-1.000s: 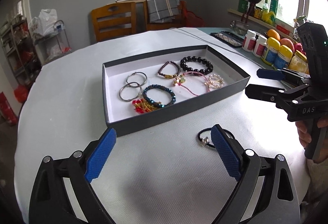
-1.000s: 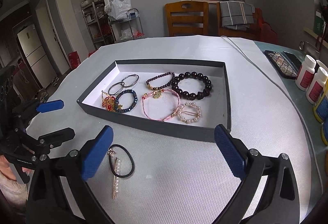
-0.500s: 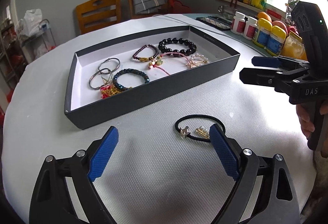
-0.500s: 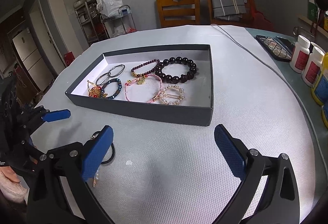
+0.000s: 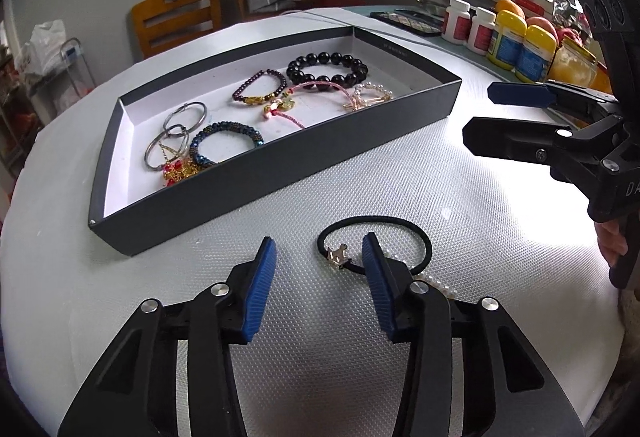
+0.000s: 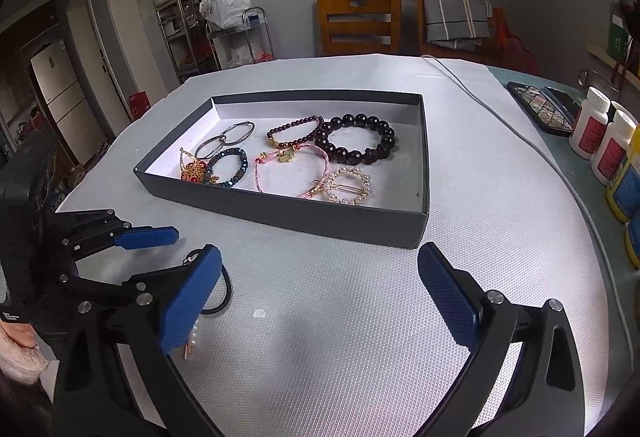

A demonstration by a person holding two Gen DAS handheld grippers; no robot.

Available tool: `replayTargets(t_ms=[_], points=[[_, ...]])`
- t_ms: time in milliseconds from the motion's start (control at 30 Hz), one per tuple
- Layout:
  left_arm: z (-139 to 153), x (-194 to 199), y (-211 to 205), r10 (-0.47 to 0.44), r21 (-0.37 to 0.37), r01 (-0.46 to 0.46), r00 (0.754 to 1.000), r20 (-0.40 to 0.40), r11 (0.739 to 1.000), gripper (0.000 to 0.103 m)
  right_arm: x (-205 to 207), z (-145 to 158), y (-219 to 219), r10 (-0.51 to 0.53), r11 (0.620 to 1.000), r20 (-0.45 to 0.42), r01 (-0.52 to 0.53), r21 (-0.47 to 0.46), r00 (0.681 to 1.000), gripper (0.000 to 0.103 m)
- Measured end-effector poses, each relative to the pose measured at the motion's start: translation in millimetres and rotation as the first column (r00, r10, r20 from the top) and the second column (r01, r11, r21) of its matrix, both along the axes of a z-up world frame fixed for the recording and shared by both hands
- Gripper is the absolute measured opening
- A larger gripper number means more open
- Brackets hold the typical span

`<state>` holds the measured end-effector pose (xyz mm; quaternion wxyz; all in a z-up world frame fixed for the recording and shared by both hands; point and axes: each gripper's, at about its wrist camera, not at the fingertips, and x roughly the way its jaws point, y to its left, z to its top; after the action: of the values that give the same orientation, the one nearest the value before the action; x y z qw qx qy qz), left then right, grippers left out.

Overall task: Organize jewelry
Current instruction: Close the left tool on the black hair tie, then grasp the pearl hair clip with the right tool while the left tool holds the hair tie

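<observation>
your left tool sits low over the worktop with its fingers apart but fairly narrow, holding nothing. the black hair tie lies flat on the worktop just in front of the tray's near wall, outside the tray. your tool's right finger already stands over the tie's near arc, close to the little star charm, while the rest of the loop lies off to the right of the gap. if you squeeze from here, the likely failure is that the pads meet on air beside the band, or catch only the charm and let it slip out.

a pearl hair clip lies touching the tie's near right side, partly hidden behind that finger. a sideways sweep could drag it along or snag it in the loop, so both lift together and one drops short of the tray.

the band is thin and flat on the textured mat, so the pads may ride over it unless they reach the surface.

your right tool hangs wide apart and empty near the tray's near right corner. keep it off the tray wall, since a nudge would scatter the bracelets inside.
</observation>
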<state>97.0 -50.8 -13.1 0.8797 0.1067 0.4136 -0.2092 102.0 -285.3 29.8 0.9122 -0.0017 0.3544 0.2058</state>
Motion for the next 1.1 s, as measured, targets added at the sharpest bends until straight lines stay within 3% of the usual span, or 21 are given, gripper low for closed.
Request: replayTargets(t_ms=[233, 367, 400, 467, 633, 733, 900, 1100], points=[[0, 0, 6, 0.007, -0.024, -0.007, 1.0, -0.015, 1.0, 0.034, 0, 0, 4, 0.012, 1.0, 0.004, -0.012, -0.014, 1.0, 0.097], [-1, -3, -1, -0.005, 0.024, 0.005, 1.0, 0.004, 1.0, 0.03, -2, -3, 9, 0.034, 0.999, 0.001, -0.034, -0.028, 0.999, 0.097], [-1, -5, -4, -0.017, 0.03, 0.016, 1.0, 0.008, 0.999, 0.02, -3, -3, 10, 0.041, 0.999, 0.002, -0.041, -0.033, 0.999, 0.097], [-1, -7, -7, -0.03, 0.053, 0.029, 0.999, 0.02, 0.998, 0.013, -3, -5, 13, 0.055, 0.998, 0.0, -0.055, -0.042, 0.998, 0.097], [1, -8, -1, -0.045, 0.024, 0.044, 0.999, 0.018, 0.999, 0.013, -6, -9, 20, 0.106, 0.992, -0.021, -0.107, -0.059, 0.994, 0.096], [6, -10, 5, -0.037, 0.022, 0.036, 0.998, 0.046, 0.999, 0.013, -11, -13, 30, 0.168, 0.983, -0.045, -0.171, -0.066, 0.985, 0.09], [22, -13, 21, -0.01, -0.042, 0.013, 0.997, 0.078, 0.999, 0.013, -24, -21, 53, 0.268, 0.958, -0.074, -0.274, -0.089, 0.961, 0.08], [32, -15, 32, 0.003, -0.075, 0.004, 0.995, 0.098, 0.997, 0.013, -36, -31, 76, 0.305, 0.939, -0.091, -0.316, -0.139, 0.948, 0.054]])
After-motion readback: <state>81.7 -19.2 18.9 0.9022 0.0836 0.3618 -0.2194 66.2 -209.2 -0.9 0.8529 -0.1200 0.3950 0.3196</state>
